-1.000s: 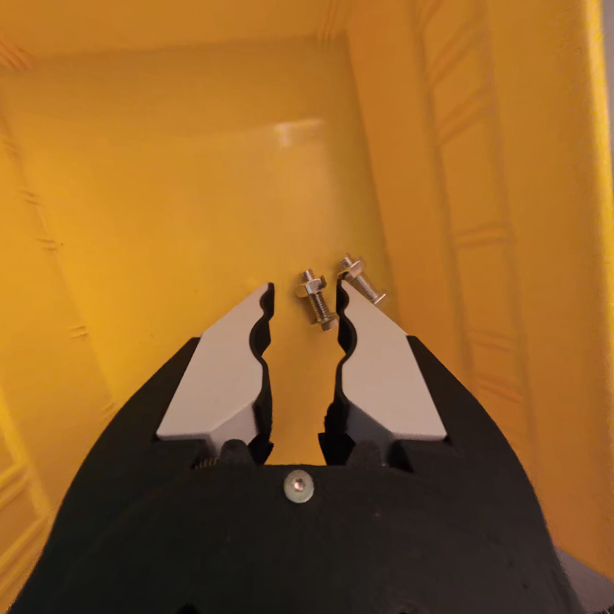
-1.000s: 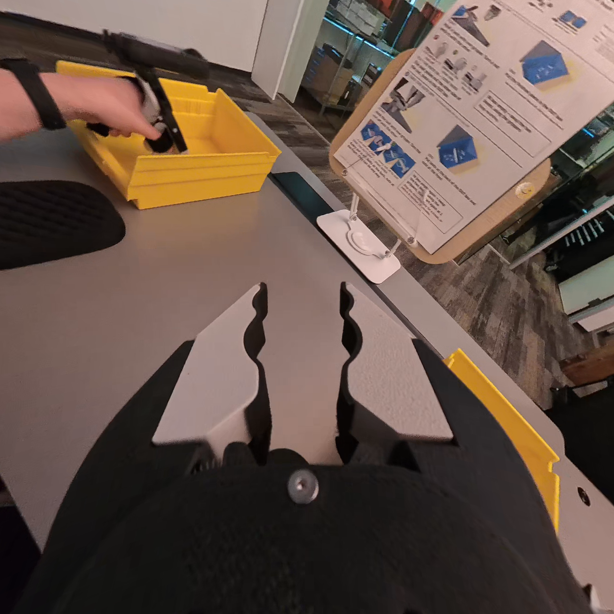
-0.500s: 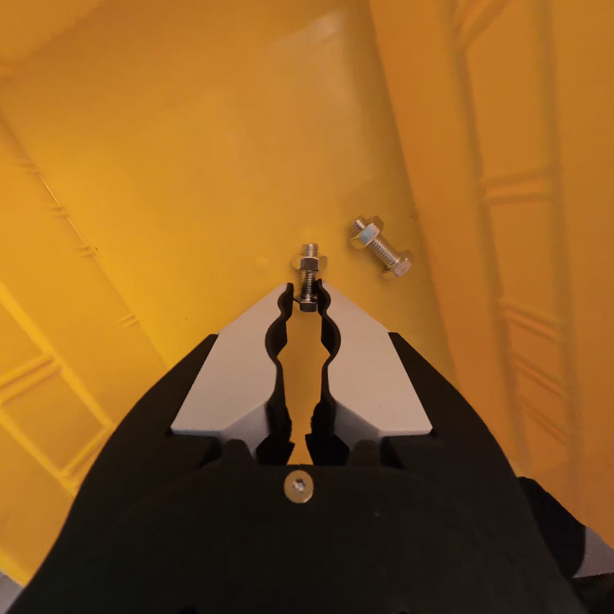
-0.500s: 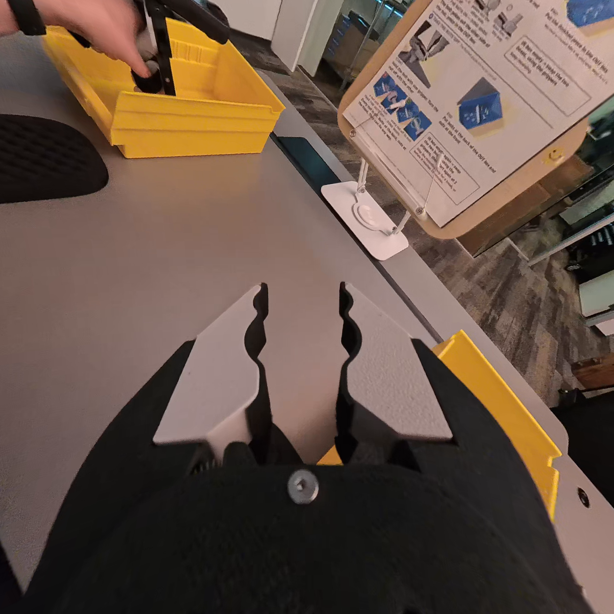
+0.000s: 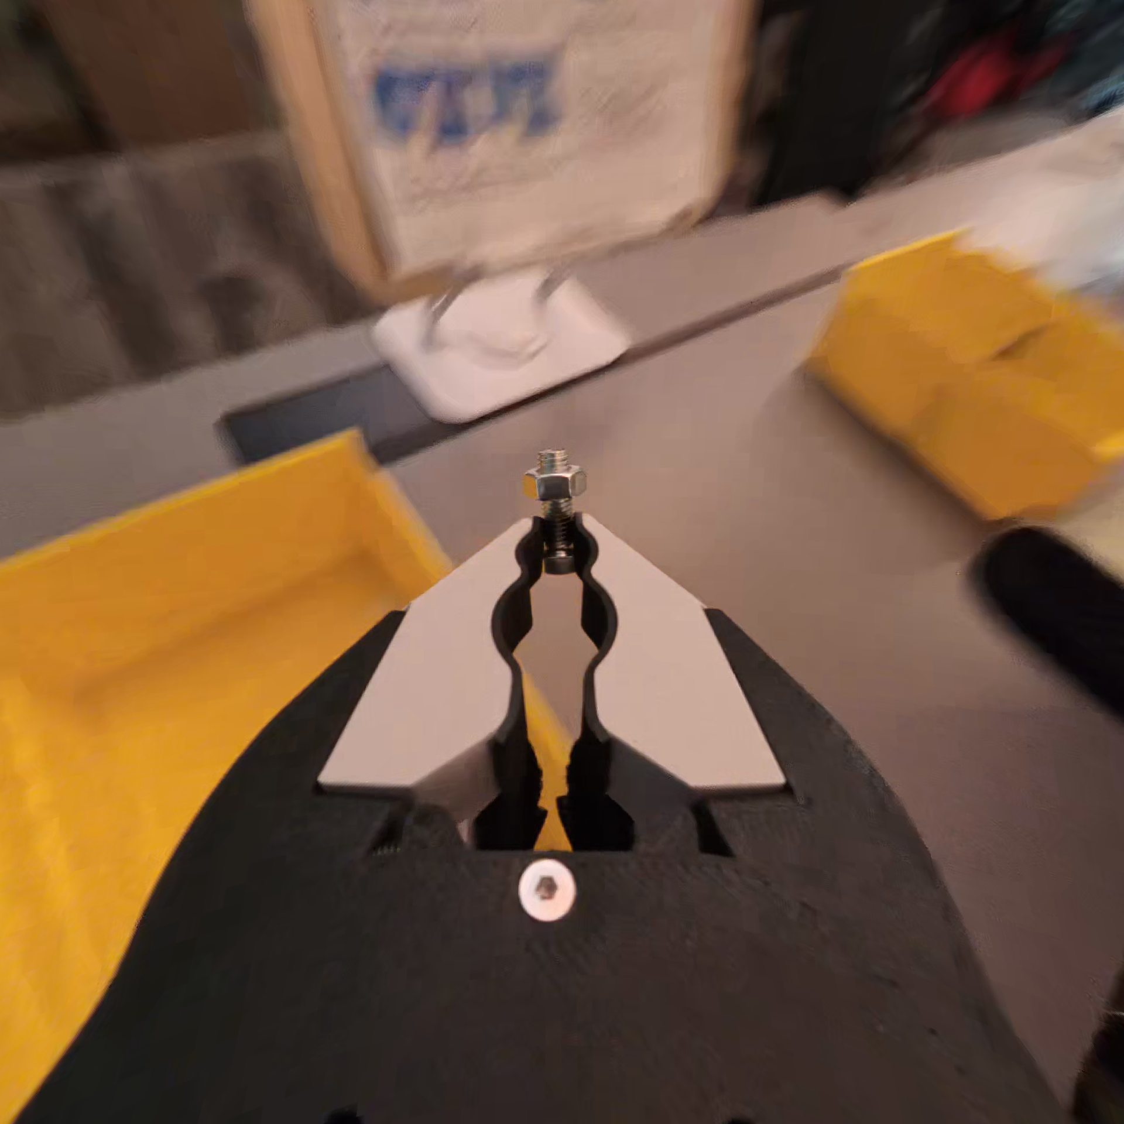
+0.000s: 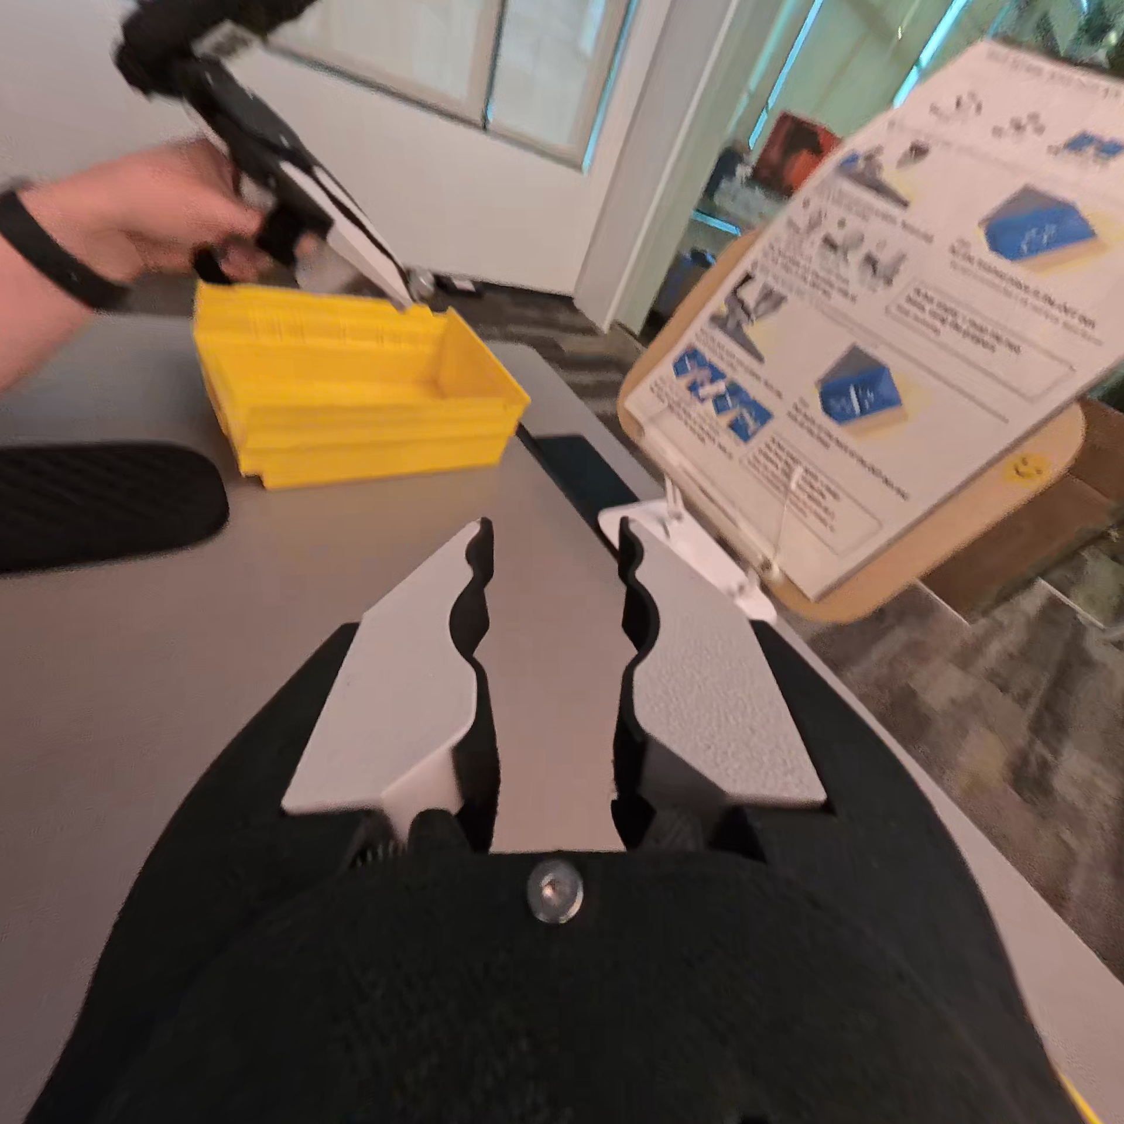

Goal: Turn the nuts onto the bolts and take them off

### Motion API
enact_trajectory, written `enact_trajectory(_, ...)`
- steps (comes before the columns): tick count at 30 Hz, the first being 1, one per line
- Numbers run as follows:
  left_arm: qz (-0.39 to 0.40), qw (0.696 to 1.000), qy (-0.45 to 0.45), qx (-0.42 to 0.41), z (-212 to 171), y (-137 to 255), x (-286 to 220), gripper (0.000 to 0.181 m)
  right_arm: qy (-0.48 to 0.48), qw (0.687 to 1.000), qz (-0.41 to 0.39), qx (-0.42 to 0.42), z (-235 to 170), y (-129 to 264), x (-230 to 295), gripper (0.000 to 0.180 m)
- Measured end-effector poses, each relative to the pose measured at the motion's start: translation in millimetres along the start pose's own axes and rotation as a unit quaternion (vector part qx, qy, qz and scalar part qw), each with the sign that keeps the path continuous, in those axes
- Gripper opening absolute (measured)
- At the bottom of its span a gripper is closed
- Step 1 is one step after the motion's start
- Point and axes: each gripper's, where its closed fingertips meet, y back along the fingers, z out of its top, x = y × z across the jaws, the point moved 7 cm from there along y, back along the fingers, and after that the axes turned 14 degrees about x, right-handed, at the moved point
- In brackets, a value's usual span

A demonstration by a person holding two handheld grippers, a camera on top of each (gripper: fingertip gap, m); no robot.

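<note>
My left gripper (image 5: pixel 555 535) is shut on a small silver bolt (image 5: pixel 555 544), gripping it by the head end. The thread points away from me, with a hex nut (image 5: pixel 553 485) screwed on near its tip. It is held in the air above the right rim of a yellow bin (image 5: pixel 182 608). In the right wrist view the left gripper (image 6: pixel 404 292) shows far off, lifted over that yellow bin (image 6: pixel 365 401); the bolt there is too blurred to make out. My right gripper (image 6: pixel 550 532) is open and empty above the grey table (image 6: pixel 182 669).
A second yellow bin (image 5: pixel 973 389) sits on the right of the table. An instruction sheet on a wooden board (image 6: pixel 882 377) stands on a white base (image 5: pixel 505 346) at the table's far edge. A black mat (image 6: pixel 91 505) lies on the left. A person's hand (image 6: pixel 140 207) holds the left gripper. One gripper's finger ends stand about 30 cm off the other's.
My left gripper closed on the bolt on the bin floor, then lifted it out and swung to face the table. The second bolt stayed in the bin. My right gripper stayed open and shifted its view.
</note>
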Motion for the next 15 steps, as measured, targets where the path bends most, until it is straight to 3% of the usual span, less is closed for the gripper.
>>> enact_trajectory(4,-0.147,0.98,-0.093,-0.097,48,-6,-97,0.007,-0.039,0.99,0.094,-0.098,40,-15,-1,0.042)
enact_trajectory(7,-0.202,0.962,-0.137,-0.122,71,-28,-147,0.007,-0.093,0.973,0.15,-0.149,56,-23,-12,0.044)
enact_trajectory(10,-0.224,0.948,-0.169,-0.152,84,-46,-177,0.007,-0.166,0.957,0.173,-0.165,39,-30,-26,0.043)
enact_trajectory(12,-0.242,0.94,-0.179,-0.162,86,-56,-188,0.007,-0.205,0.939,0.189,-0.203,28,-33,-35,0.028)
enact_trajectory(15,-0.275,0.932,-0.174,-0.16,81,-69,-192,0.007,-0.205,0.93,0.234,-0.196,19,-39,-39,0.03)
